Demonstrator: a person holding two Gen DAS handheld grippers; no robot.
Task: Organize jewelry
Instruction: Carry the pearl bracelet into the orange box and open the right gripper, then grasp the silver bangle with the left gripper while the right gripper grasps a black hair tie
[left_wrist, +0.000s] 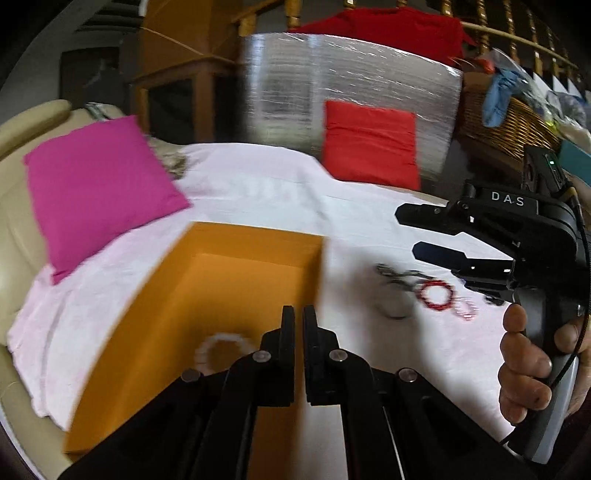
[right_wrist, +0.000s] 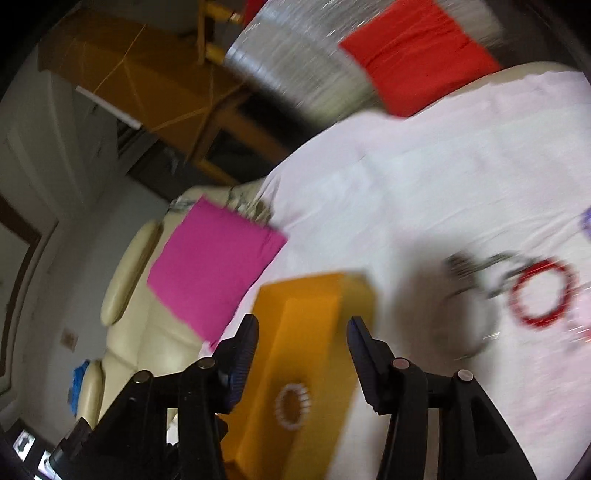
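Overall setting: both wrist views were blurred; a pale pink sheet (left_wrist: 258, 192) covered a cream leather sofa (right_wrist: 144, 325), and the things lay on that sheet.
Orange box: an open, rectangular orange cardboard box (left_wrist: 155, 332) stood on the sheet, its inside visible in both views.
White bracelet: a ring of white beads (right_wrist: 291, 406) lay on the floor of the orange box, near its close end.
Loose jewelry: a red beaded bracelet (left_wrist: 437, 293) lay on the sheet to the right of the box, apart from it, just beside a dark metal chain (left_wrist: 399, 275) and a thin silvery bangle (right_wrist: 469, 325); a small pink beaded piece (left_wrist: 467, 308) lay next to the red one.
Left tool (left_wrist: 299, 317): its fingers were closed together with nothing between them, above the box's right wall.
Right tool (right_wrist: 303, 328): its fingers stood apart and empty over the box; a hand (left_wrist: 524, 369) gripped its grey handle.
Cushions: a magenta square cushion (left_wrist: 96, 188) sat at the sheet's left, a red one (left_wrist: 369, 144) at its far edge.
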